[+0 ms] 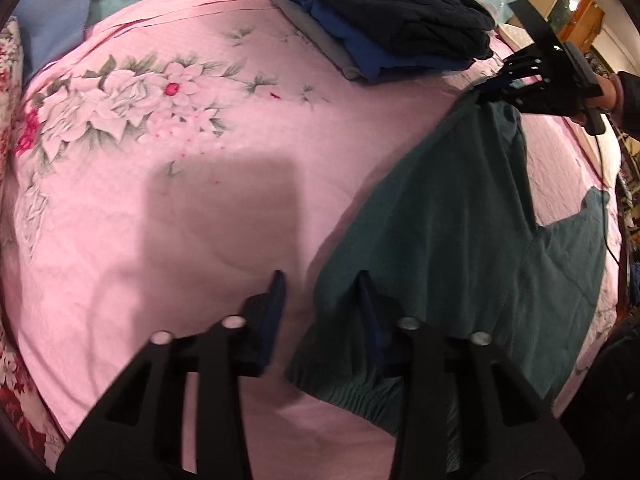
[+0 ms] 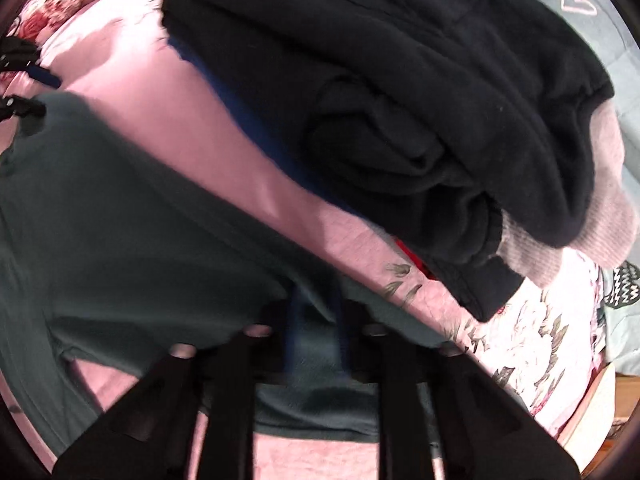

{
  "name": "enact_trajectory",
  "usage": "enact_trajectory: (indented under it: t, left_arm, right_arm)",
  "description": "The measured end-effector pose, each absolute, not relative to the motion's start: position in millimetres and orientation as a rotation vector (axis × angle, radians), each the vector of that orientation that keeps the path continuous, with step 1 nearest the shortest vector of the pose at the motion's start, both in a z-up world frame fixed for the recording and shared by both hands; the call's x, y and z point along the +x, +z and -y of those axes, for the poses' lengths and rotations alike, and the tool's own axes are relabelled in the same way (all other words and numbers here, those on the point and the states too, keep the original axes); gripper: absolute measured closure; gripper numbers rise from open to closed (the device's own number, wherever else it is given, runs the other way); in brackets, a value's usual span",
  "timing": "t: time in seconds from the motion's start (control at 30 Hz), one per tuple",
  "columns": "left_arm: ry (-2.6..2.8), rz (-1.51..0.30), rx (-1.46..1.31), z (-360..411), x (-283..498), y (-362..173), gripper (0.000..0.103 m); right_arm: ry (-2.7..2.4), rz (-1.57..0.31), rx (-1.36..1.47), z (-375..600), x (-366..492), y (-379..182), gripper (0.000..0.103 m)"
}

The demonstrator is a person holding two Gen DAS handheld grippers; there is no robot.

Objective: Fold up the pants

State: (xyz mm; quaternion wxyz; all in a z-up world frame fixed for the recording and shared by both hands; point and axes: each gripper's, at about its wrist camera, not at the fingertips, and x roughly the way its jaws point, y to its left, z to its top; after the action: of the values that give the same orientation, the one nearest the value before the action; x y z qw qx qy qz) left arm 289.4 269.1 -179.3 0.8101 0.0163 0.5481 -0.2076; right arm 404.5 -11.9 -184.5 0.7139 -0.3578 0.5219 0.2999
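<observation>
Right hand-held gripper (image 2: 316, 320) pinching green pants (image 2: 120, 220).

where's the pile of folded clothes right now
The pile of folded clothes sits at the far edge of the pink bedspread in the left wrist view, top right, just beyond the green pants.
</observation>
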Motion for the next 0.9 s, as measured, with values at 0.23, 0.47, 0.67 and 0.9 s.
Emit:
enact_trajectory:
  t: [0.23,0.47,0.67,0.9]
  left_arm:
    - [-0.503,-1.152,0.101,-256.3,290.2,-165.9,0.098]
    - [-0.511,-1.019,0.152,-252.8,242.8,-94.4,0.098]
    - [-0.512,-1.040,0.210,-229.5,160.1,-71.7,0.098]
    - [-0.459,-1.193,0.163,-207.3,89.0,-121.0,0.098]
  right_arm:
    - [0.664,-1.109,-0.715,33.6,389.8,-139.8,0.102]
    - [0.704,-1.003,-0.709,70.8,307.3,-68.0,0.102]
    - [0.784,-1.016,-0.741,90.6,198.6,-63.2,0.102]
    - [0.826,-1.135,-0.740,104.3,106.8,-127.6,0.102]
